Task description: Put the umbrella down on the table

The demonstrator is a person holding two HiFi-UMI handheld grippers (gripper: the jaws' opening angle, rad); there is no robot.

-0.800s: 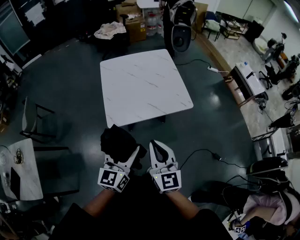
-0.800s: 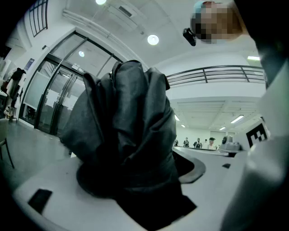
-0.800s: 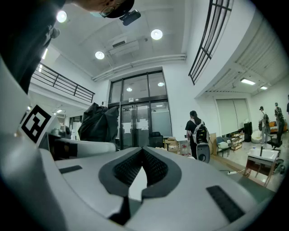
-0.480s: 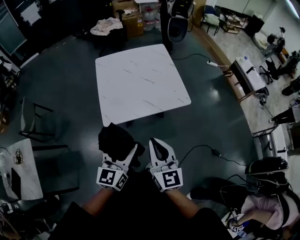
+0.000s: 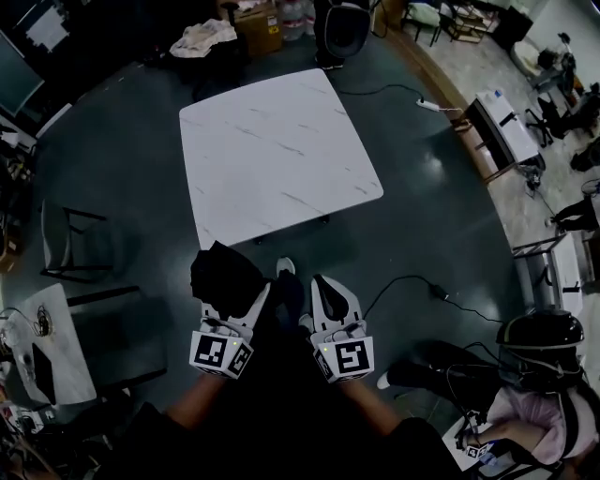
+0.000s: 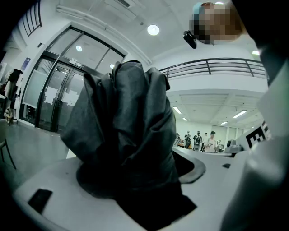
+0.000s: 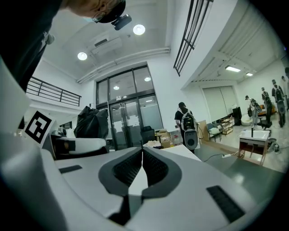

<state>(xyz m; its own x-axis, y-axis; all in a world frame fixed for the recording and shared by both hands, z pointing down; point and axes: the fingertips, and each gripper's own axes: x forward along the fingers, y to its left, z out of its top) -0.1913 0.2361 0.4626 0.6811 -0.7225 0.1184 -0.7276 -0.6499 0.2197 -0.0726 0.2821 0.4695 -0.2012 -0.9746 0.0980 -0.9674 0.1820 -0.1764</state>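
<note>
Floor of dark, glossy grey fills most of the head view, with the white marble table (image 5: 272, 150) standing bare ahead of the person and nothing between it and the two grippers except a white shoe (image 5: 286, 267) and open floor. The black umbrella (image 5: 223, 275), folded into a crumpled bundle, is off the table: it sits in the left gripper (image 5: 234, 300), whose jaws stand wide and clamp the fabric from both sides, held above the floor near the table's near edge. The right gripper (image 5: 323, 286) hangs just beside it, jaws pressed together on nothing. A dark chair (image 5: 70, 239) stands to the left, a small table (image 5: 58, 349) cluttered with gear lower left, cardboard boxes (image 5: 258, 23) beyond the marble table, and a black cable (image 5: 412, 281) snakes across the floor on the right. The left gripper view is almost wholly blocked by umbrella cloth, showing only glass doors and a balcony railing around it. The right gripper view shows its ribbed pads meeting, the umbrella off to the left, and a standing person with a backpack (image 7: 185, 122) that the head view does not show.
</note>
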